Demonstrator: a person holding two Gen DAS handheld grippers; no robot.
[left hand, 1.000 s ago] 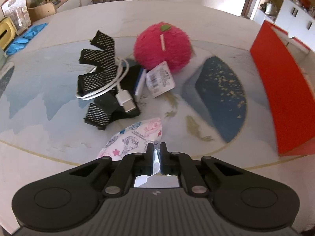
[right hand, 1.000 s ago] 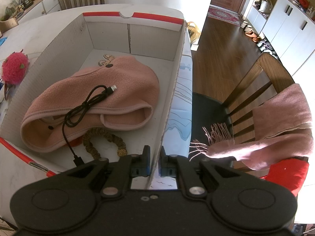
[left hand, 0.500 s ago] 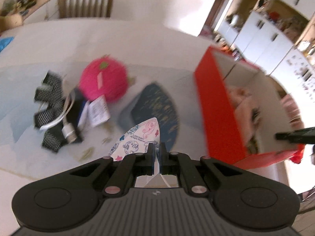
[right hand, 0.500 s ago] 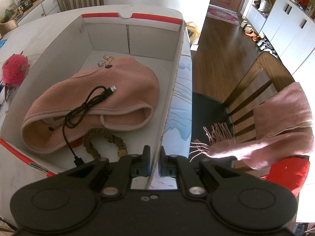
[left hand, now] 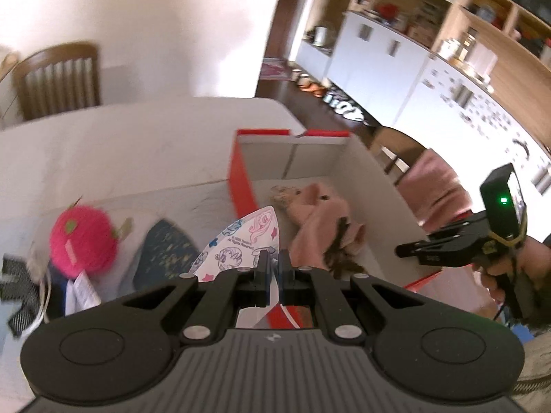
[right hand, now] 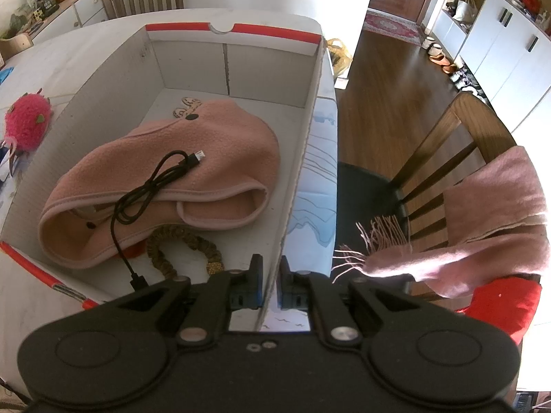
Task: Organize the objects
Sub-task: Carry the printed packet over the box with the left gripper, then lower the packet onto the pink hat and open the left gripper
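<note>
A: Face mask [left hand: 241, 241], the printed cartoon one: it is pinched flat between the closed fingers of the left gripper [left hand: 272, 272], held in the air over the red near wall of the cardboard box [left hand: 241, 179]. My guess is it hangs there because the box is where it goes.

B: And the right gripper [right hand: 270, 285]?

A: Clamped on the box's thin side wall, one pad inside, one outside. It looks like a steadying grip, so the box does not slide while things drop in.

B: What does each camera add?

A: The right wrist view shows the contents plainly: nearest, a braided bracelet [right hand: 182, 247], then a black cable [right hand: 151, 186] lying on a pink fleece hat [right hand: 193, 158], and a small wooden piece [right hand: 186, 105] at the far end. The mask is absent there. The left wrist view alone shows the mask, and the pink plush ball [left hand: 82, 241] on the table [left hand: 137, 137] outside the box.
</note>
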